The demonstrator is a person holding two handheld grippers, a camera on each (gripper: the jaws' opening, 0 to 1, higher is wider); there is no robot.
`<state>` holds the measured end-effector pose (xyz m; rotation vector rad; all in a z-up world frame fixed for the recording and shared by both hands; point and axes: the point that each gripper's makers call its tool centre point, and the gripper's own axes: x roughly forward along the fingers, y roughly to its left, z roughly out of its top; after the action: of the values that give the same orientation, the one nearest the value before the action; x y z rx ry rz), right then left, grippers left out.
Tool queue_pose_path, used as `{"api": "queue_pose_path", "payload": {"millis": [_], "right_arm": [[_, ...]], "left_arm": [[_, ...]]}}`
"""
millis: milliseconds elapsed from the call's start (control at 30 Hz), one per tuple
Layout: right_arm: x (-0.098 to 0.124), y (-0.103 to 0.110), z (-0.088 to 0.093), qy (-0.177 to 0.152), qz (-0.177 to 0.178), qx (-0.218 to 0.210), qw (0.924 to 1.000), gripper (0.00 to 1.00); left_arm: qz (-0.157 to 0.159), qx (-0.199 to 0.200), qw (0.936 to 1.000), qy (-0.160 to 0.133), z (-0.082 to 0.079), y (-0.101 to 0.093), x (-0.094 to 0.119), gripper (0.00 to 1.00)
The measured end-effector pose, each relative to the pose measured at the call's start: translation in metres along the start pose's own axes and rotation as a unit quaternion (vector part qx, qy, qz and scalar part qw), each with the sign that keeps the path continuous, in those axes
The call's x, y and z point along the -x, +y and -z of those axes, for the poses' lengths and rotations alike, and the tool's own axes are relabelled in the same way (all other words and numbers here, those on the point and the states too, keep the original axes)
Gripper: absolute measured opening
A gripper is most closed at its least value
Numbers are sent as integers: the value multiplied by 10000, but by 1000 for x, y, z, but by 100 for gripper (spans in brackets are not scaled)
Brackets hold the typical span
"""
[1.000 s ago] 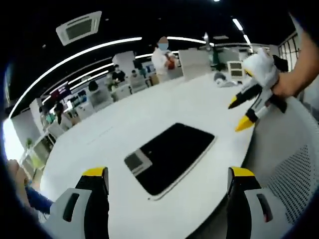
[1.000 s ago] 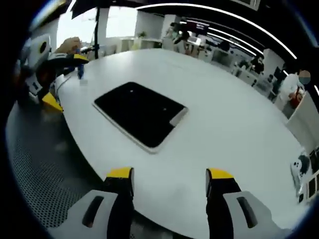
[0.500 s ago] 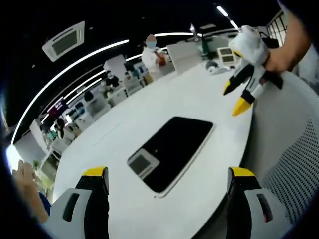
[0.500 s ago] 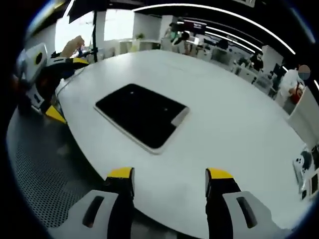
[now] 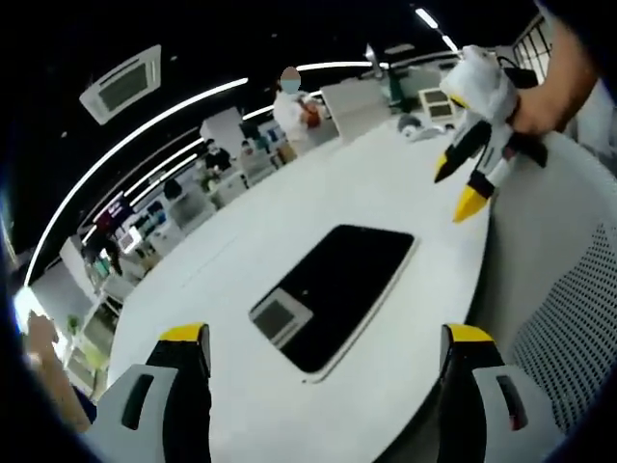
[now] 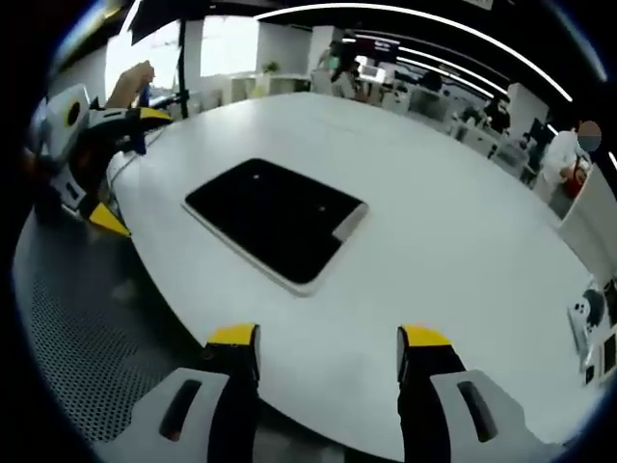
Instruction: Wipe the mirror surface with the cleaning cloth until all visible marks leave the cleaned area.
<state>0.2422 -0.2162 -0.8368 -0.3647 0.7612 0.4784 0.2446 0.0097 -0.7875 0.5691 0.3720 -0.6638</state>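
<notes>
While both grippers' fingers stay apart and hold nothing, the mirror (image 5: 337, 294) lies flat ahead of them on the table (image 5: 289, 217), so first find the cloth

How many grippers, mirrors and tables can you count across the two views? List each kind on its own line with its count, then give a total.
Grippers: 2, the left gripper and the right gripper, both open and empty
Mirrors: 1, the dark flat mirror lying on the table
Tables: 1, the white table
Total: 4
</notes>
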Motion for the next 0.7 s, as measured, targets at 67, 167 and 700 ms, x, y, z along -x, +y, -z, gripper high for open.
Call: {"api": "queue_pose_path", "payload": {"millis": [67,167,700], "right_arm": [[0,0,0,7,-9,1,10000,55],[0,0,1,5,-6,-11,10000,55],[0,2,3,109,-8,15,9999,55]], "left_arm": [[2,8,10000,-6,0,0,0,99],[-9,4,10000,-6,0,0,0,99],[-114,-4,9998,-150,-5,5,2,99]]}}
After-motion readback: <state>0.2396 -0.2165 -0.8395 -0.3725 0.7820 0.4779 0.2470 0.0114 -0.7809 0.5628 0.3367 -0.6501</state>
